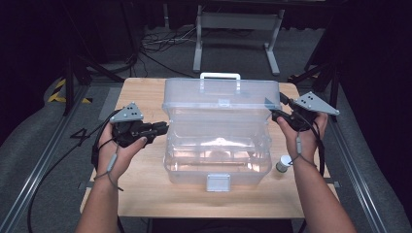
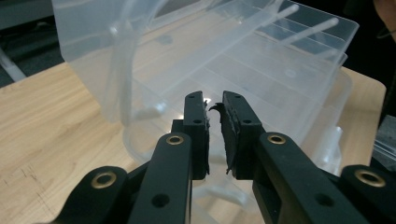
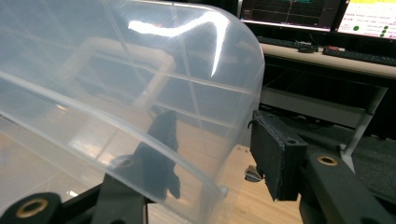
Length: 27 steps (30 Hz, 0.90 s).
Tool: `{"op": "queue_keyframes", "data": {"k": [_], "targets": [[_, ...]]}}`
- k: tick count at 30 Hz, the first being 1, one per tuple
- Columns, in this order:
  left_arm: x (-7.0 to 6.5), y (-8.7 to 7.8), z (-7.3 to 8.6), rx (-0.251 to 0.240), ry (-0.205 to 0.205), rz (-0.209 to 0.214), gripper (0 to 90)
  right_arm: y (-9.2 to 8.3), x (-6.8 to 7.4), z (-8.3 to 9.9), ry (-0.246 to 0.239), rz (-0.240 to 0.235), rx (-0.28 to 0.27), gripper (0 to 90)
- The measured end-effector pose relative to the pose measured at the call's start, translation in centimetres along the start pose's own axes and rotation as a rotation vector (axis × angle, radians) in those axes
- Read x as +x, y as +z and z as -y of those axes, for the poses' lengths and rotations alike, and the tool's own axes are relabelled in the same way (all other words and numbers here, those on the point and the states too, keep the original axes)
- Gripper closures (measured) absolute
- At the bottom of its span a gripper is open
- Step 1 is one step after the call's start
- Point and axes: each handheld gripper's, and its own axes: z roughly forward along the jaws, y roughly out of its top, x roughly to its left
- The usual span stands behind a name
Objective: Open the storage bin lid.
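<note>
So there's one big clear plastic storage box (image 1: 217, 145) sitting in the middle of the one light wooden table (image 1: 145, 194), with its see-through lid (image 1: 221, 94) swung up, a white handle (image 1: 220, 76) on top and one grey latch (image 1: 218, 182) at the front. One small white-capped bottle (image 1: 283, 164) stands just beside the box's right front corner.

Two grippers, one per hand. The left gripper (image 2: 214, 123) is right at the box's left side, jaws a narrow gap apart with nothing between them. The right gripper (image 3: 212, 142) straddles the right edge of the lid, one jaw behind the clear plastic and one outside, and the outer pad isn't touching it.
</note>
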Motion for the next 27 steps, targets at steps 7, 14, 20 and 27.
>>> {"op": "queue_keyframes", "data": {"k": [7,14,20,27], "targets": [[-0.3,-0.9,1.1,0.035,-0.01,0.016,79.0,0.4,0.0,-0.2,0.01,0.035,-0.02,55.4],[-0.6,-0.7,2.5,0.089,-0.019,0.042,77.9,0.7,0.0,-0.4,-0.007,0.091,-0.019,68.3],[-1.2,-0.2,3.4,0.129,-0.039,0.049,77.0,0.9,-0.1,-0.6,0.018,0.117,0.002,73.4],[-1.3,-0.4,4.3,0.146,-0.051,0.08,74.5,1.3,-0.3,-0.9,0.039,0.12,0.015,73.9]]}}
